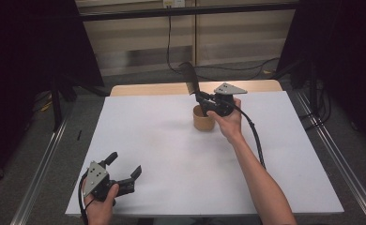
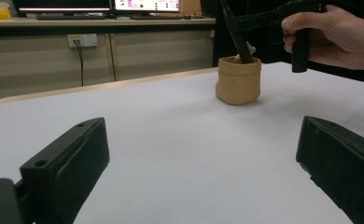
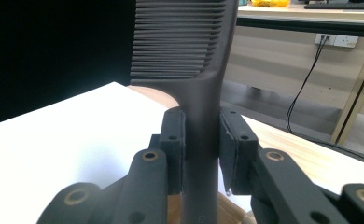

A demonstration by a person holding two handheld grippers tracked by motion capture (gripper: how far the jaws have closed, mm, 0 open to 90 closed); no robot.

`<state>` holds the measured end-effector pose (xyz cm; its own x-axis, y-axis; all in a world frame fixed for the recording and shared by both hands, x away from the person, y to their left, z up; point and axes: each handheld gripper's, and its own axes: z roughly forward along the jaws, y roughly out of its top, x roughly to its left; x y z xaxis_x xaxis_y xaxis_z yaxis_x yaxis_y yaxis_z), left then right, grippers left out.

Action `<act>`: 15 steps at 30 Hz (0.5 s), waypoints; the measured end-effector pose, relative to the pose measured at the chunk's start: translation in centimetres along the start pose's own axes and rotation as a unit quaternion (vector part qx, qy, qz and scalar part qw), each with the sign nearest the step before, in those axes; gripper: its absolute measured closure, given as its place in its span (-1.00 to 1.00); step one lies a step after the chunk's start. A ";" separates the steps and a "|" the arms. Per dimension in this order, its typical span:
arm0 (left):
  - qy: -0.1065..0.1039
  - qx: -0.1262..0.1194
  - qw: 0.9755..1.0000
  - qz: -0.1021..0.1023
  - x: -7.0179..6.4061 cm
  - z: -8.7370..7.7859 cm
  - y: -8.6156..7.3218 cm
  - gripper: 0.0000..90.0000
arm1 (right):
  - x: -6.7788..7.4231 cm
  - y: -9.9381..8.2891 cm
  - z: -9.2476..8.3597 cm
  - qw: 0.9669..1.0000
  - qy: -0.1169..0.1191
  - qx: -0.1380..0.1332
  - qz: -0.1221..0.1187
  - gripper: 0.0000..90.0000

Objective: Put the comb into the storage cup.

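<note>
Right gripper (image 1: 202, 97) is clamped on a dark comb (image 3: 196, 65): both pads press flat on the handle just below the teeth, comb standing upright between the jaws. The comb's lower end drops straight down from the gripper into a small tan pot (image 1: 203, 119), which sits directly under the jaws and in front of the holding hand (image 1: 228, 123). The left gripper view shows the handle going in at the pot's mouth, with something pale poking up beside it; too small to tell what.

Left gripper (image 1: 123, 172) is spread wide, nothing between the jaws, parked well apart from the pot on the near side of the white table (image 1: 171, 154). From its own camera the pot (image 2: 238, 80) is far ahead and to the right of its jaws.

Risks, as I judge them:
- Pot looks light and soft-walled, and nothing steadies it. Any sideways drag of the comb against the rim could tip or slide it.
- Grip is on a narrow, smooth handle. A twist of the wrist could let the comb pivot between the pads and lean.
- If the comb is let go while tilted, its tall toothed end may lever the pot over.
- Can't see how deep the handle sits, so it may be jamming on the pot's contents.
</note>
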<state>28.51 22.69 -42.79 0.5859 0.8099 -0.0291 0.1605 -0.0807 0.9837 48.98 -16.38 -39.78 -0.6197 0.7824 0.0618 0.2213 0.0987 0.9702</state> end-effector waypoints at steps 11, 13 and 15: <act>0.000 0.004 1.000 -0.001 0.0 0.1 -0.1 -0.94 | 0.1 -1.2 -0.2 1.000 0.000 0.007 -0.004 0.62; -0.001 0.005 1.000 0.002 0.0 0.0 0.0 -0.94 | 0.1 -1.2 -0.3 1.000 -0.001 0.009 -0.004 0.62; -0.001 0.004 1.000 -0.001 -0.1 0.1 -0.1 -0.94 | 0.2 -1.3 -0.4 1.000 -0.001 0.007 -0.006 0.62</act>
<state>28.53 22.60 -42.87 0.5871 0.8090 -0.0305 0.1676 -0.0846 0.9822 48.32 -16.61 -40.93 -0.6212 0.7821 0.0495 0.2242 0.1168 0.9675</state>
